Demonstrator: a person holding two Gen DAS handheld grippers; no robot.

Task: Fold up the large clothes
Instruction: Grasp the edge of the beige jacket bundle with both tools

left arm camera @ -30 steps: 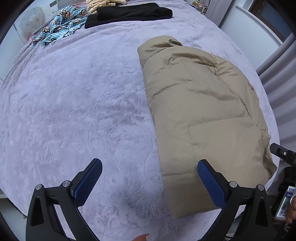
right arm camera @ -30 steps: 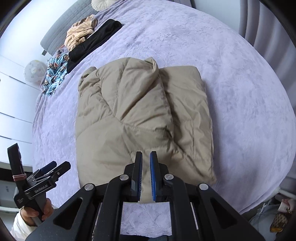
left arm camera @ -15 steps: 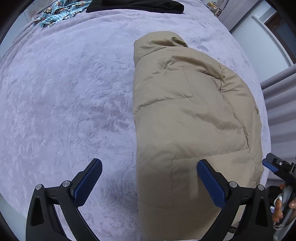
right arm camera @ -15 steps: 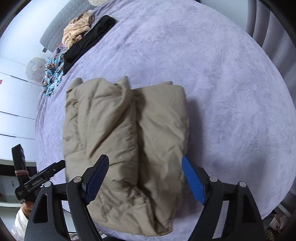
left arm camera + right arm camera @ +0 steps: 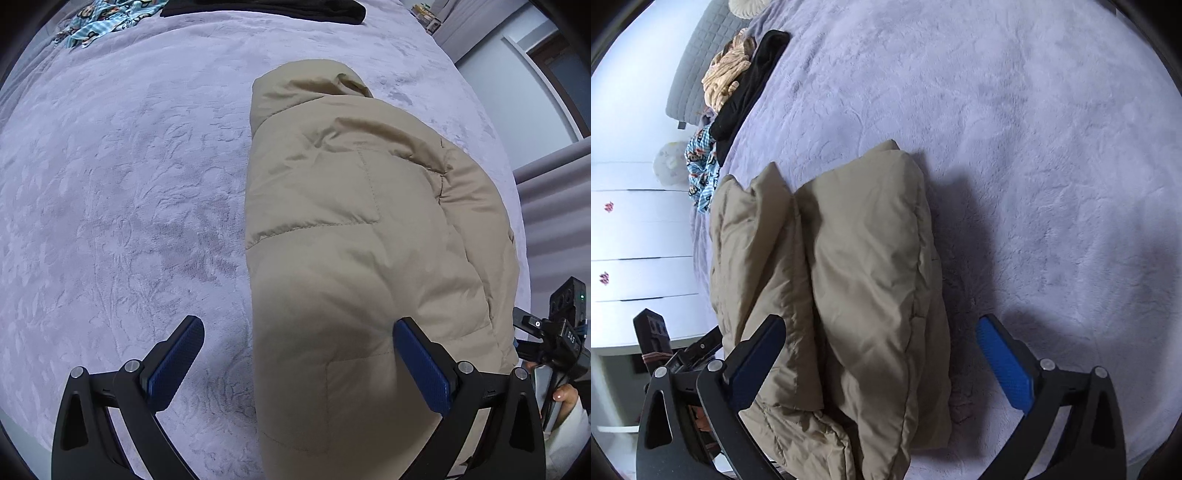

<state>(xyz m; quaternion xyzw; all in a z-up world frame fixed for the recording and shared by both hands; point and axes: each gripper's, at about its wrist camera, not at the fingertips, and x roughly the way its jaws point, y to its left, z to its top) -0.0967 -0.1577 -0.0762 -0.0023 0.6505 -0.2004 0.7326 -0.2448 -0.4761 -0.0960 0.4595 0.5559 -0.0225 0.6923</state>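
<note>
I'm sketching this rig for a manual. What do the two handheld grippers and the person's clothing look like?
Both grippers look alike: the left gripper and the right gripper each have angular black frames with triangular cut-outs, silver bolts at the joints, and two long fingers faced with textured blue pads. At the edge of the left wrist view, a white sleeve shows behind the other gripper's black housing.

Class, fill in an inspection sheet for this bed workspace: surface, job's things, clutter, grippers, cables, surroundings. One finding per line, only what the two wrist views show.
Surface: lilac blanket covers the bed.
Job's things: tan padded jacket, folded lengthwise, lies at the near edge.
Clutter: black garment, beige cloth and blue patterned cloth along the far side.
Grippers: left gripper open, jacket edge between its fingers, not pinched; right gripper with jaws opening around the jacket's near end, pads not pressing.
Cables: nothing seen.
Surroundings: white drawers, grey headboard, curtain.
</note>
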